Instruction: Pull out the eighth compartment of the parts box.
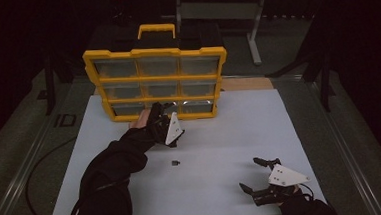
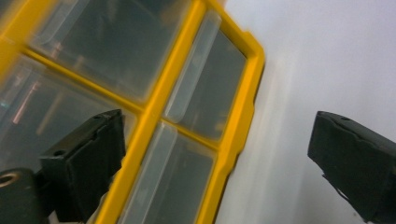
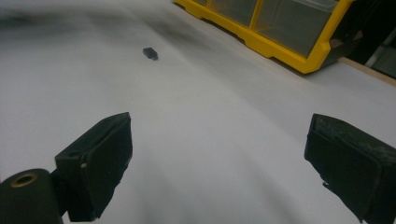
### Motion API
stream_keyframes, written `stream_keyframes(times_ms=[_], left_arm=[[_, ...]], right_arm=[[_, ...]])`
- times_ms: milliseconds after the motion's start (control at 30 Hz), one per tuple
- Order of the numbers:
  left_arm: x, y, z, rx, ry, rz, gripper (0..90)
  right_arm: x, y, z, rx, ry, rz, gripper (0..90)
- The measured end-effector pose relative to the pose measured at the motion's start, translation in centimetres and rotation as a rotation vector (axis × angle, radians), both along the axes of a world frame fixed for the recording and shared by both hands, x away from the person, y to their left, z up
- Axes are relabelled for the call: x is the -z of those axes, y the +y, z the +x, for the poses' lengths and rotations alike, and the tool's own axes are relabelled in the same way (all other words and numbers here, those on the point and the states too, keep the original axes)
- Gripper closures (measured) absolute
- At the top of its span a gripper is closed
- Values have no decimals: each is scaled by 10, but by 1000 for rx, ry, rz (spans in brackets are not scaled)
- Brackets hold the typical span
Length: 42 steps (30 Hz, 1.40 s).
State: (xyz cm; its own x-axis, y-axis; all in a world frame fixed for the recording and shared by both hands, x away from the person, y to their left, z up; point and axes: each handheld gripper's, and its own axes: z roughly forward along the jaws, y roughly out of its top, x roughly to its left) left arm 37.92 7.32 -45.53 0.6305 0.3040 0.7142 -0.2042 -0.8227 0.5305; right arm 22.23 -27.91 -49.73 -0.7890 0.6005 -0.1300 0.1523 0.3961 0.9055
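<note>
My left claw (image 1: 162, 110), jaws spread wide and empty, sits at the bottom middle drawer of the yellow organizer (image 1: 156, 83) at the table's far side, my right claw (image 1: 257, 175) gaping empty near right.

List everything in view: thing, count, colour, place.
drawer organiser: 1, yellow frame with clear drawers and a handle on top, standing at the far edge of the mat
small part: 1, dark, lying on the mat in front of the organiser
mat: 1, white, covering the table
metal stand: 1, grey, behind the table
left gripper: 1, black, jaws open, at the organiser's bottom row
right gripper: 1, black, jaws open, over the mat's near right corner
</note>
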Motion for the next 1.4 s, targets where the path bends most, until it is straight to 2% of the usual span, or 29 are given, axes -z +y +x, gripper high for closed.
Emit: stream_keyframes(times_ms=[33, 67, 100, 133, 167, 200, 233, 300, 333, 400, 467, 500, 533, 567, 600, 700, 767, 800, 867, 900, 933, 1067, 1133, 1200, 1400], left_arm=[[1, 0, 1, 11, -24, -2, 38], [2, 1, 2, 11, -5, -24, 47], [3, 0, 3, -2, -27, 9, 59], [5, 1, 5, 13, -31, -15, 59], [7, 1, 7, 1, -18, -3, 82], [9, 1, 6, 6, -55, 31, 88], [10, 2, 8, 7, -42, 7, 88], [11, 5, 11, -4, -56, 5, 119], [13, 6, 11, -8, -89, 17, 123], [14, 8, 14, -13, -98, 47, 149], [14, 8, 14, -13, -98, 47, 148], [15, 9, 19, -18, -117, 84, 152], [16, 9, 21, -15, -127, 91, 155], [16, 8, 23, -21, -119, 101, 163], [16, 8, 23, -17, -139, 102, 163], [16, 7, 25, -17, -147, 119, 202], [18, 4, 28, -10, -167, 134, 234], [18, 3, 29, -7, -163, 138, 235], [21, 2, 32, -6, -183, 166, 272], [21, 1, 33, -7, -173, 172, 292], [22, 1, 34, -12, -185, 182, 303], [26, -1, 38, -16, -193, 192, 344], [28, -2, 40, -23, -211, 199, 366], [29, -3, 41, -28, -207, 197, 405], [34, -5, 44, -20, -238, 227, 481]], right_arm=[[0, 0, 0, 0, 0, 0, 78], [0, 0, 0, -3, 0, 2, 78], [0, 1, -1, -8, -9, -6, 78], [0, 1, -1, -8, -9, -6, 78], [-1, 0, -1, -7, -8, -4, 78], [-1, -1, -1, -1, -8, -3, 78], [-1, -1, -1, -1, -8, -3, 78], [-2, -3, -1, 6, -9, 11, 78], [-2, -3, -2, 9, -12, 9, 78], [-2, -4, -1, 8, -11, 10, 78], [-2, -4, -1, 6, -11, 11, 78], [-1, -3, -2, 1, -11, 7, 78], [-1, -3, -2, 0, -11, 4, 78], [-1, -2, -2, -1, -12, 3, 78], [-1, -2, -2, -2, -13, 4, 78], [-1, -2, -2, 0, -14, 3, 78], [-1, -2, -2, -2, -12, 6, 78], [-1, -2, -1, -3, -11, 4, 78], [0, -2, -1, -5, -14, 2, 78], [0, -2, -2, -4, -15, 0, 78], [0, -2, -1, -7, -15, 0, 78], [0, -2, -1, -8, -16, 2, 78], [0, -2, -1, -4, -12, 4, 78], [0, -2, -1, -4, -13, 4, 78], [0, -2, -1, 0, -9, 6, 78]])
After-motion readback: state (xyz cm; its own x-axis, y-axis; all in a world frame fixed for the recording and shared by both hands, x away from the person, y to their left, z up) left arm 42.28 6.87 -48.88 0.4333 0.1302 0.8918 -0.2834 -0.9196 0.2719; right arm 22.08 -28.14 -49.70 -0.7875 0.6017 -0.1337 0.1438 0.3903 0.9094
